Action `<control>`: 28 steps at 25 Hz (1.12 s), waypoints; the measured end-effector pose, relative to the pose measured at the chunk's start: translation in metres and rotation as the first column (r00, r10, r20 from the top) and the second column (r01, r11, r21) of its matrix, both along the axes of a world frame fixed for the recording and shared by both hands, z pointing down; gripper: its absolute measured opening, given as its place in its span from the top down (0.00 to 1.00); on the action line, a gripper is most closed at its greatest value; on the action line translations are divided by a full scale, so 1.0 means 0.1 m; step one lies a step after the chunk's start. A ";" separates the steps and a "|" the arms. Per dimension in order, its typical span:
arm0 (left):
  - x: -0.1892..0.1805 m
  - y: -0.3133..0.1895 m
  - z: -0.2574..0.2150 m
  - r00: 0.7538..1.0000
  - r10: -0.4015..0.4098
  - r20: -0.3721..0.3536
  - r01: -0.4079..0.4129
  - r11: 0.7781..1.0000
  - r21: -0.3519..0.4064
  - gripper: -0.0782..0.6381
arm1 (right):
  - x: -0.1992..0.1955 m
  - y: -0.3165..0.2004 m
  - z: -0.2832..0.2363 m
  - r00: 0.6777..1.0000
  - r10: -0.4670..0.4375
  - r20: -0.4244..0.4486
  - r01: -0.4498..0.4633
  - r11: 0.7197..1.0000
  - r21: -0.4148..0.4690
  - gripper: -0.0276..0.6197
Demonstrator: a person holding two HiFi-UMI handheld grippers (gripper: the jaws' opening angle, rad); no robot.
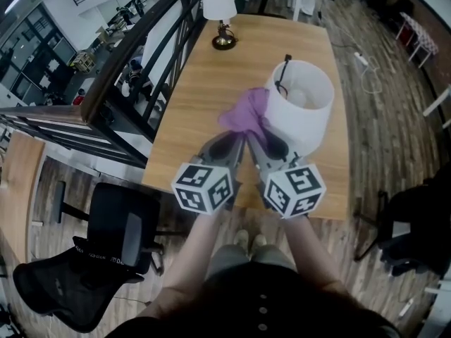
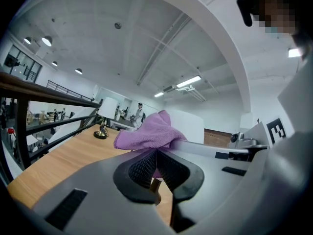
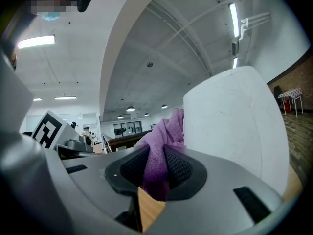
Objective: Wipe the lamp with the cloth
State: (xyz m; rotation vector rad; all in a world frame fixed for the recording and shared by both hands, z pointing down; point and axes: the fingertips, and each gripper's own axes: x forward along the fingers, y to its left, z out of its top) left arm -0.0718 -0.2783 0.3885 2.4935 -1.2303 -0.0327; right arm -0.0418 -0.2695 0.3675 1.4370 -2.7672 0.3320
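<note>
Head view: left gripper [image 1: 229,145] and right gripper [image 1: 262,144] sit side by side just left of the lamp [image 1: 301,108], with the cloth [image 1: 246,113] bunched against its shade. Left gripper view: jaws pinched together on a cloth fold. Right gripper view: jaws clamped on the cloth, right beside the lamp.

Grey hand-held gripper [image 2: 156,152], black ribbed pads [image 2: 141,169]

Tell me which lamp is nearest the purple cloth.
The near lamp with the wide white shade; the small brass-based lamp stands far up the table.
</note>
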 end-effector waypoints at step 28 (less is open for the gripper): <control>0.00 0.22 0.64 0.998 -0.025 0.051 0.032 0.988 -0.152 0.88 | -0.05 0.23 0.63 0.999 -0.040 -0.011 0.038 0.987 -0.154 0.84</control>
